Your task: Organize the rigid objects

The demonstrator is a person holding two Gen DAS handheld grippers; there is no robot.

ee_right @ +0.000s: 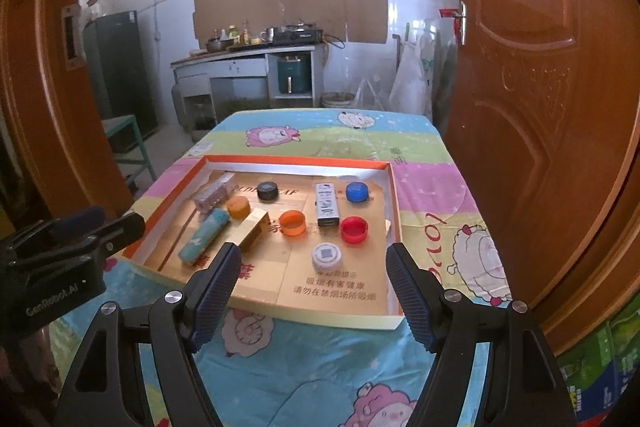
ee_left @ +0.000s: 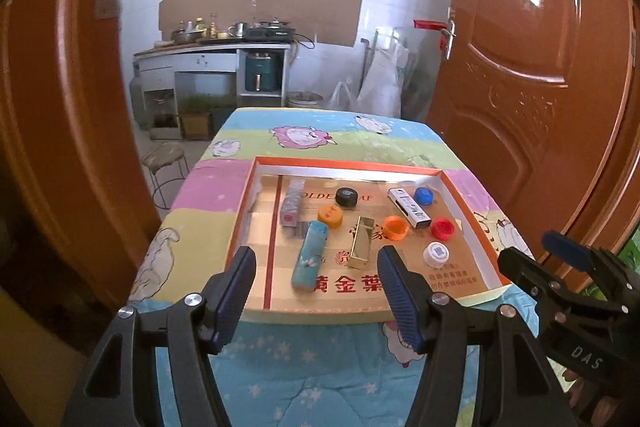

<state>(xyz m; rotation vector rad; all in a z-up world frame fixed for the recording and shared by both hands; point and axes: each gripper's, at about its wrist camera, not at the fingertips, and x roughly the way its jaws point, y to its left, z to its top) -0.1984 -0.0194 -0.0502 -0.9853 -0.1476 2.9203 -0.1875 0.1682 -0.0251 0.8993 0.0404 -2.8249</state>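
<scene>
Kitchen clutter and an orange door stand behind a worktop [ee_left: 304, 387] draped in a cartoon sheep cloth. On it lies a shallow orange-rimmed cardboard tray [ee_right: 394, 211] holding loose items: a pale blue lighter [ee_left: 309, 255] and a gold lighter [ee_left: 362, 241] near the front edge, a white power bank [ee_right: 327, 205] toward the back, and scattered bottle caps in orange, black, blue, red and white. The left tool [ee_left: 316, 291] and the right tool [ee_right: 314, 291] both hover before the tray's front edge, jaws wide and empty. Sorting seems not yet begun; next, one tool likely must descend over a chosen item.
</scene>
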